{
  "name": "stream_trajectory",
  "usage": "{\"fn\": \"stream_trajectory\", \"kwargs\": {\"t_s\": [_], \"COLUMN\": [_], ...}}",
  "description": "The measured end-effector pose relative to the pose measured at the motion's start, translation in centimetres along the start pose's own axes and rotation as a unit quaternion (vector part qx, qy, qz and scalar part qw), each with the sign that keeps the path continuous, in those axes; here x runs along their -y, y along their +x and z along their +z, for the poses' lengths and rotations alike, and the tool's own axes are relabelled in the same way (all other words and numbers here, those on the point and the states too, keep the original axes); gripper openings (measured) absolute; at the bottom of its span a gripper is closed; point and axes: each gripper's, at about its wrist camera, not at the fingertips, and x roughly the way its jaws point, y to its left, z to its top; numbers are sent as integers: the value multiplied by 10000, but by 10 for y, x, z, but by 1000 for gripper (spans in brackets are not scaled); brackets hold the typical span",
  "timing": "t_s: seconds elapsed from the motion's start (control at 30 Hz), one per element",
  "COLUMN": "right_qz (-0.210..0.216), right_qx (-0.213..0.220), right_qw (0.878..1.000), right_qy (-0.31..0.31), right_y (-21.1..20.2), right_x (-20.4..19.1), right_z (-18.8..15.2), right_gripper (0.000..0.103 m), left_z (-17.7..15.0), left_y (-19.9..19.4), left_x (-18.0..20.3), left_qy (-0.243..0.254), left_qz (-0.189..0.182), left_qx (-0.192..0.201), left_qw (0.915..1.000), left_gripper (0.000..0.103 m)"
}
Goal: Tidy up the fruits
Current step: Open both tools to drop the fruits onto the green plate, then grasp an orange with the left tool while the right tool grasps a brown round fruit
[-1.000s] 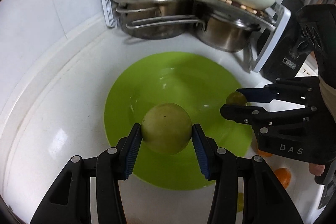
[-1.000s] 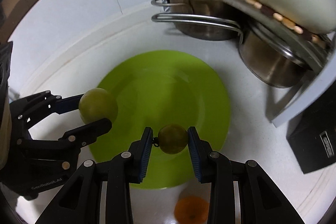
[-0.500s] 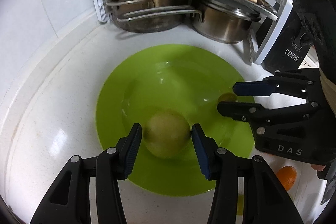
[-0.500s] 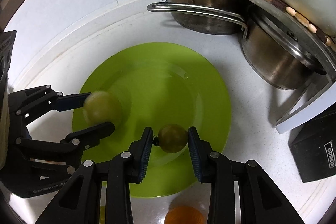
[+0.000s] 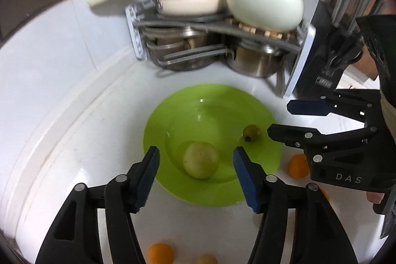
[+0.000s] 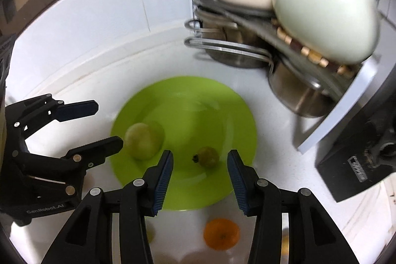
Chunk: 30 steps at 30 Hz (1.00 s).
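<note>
Left tool (image 5: 195, 173) and right tool (image 6: 199, 173) are opening, empty; each just released its fruit, large green fruit (image 5: 201, 160) and small one (image 6: 209, 156), onto the green plate (image 5: 212, 103), advancing the sorting.

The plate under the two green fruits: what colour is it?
Plain lime green plate, no pattern; clearest in the right wrist view.
</note>
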Motion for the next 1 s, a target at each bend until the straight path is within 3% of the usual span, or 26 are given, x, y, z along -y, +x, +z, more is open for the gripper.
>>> {"fn": "stream_trajectory", "kwargs": {"t_s": [0.1, 0.23, 0.5, 0.83, 1.0], "right_qz": [-24, -39, 51, 243, 189], "right_qx": [241, 548, 894, 912, 892], "right_qw": [9997, 9985, 9959, 9953, 9949], "right_qy": [1, -70, -143, -213, -430], "right_y": [-20, -49, -73, -62, -58], "right_x": [-9, -26, -60, -105, -124], "right_z": [-1, -5, -14, -37, -51], "right_gripper": [53, 53, 59, 59, 59], "left_z": [-3, -11, -36, -80, -102], "left_y": [-23, -55, -99, -109, -100], "left_x": [-1, -7, -24, -52, -58], "left_qy": [27, 37, 98, 193, 304], "left_qz": [139, 261, 679, 1012, 848], "left_qx": [229, 518, 891, 803, 676], "left_qw": [9996, 9983, 9937, 9914, 9936], "left_gripper": [66, 72, 78, 78, 78]}}
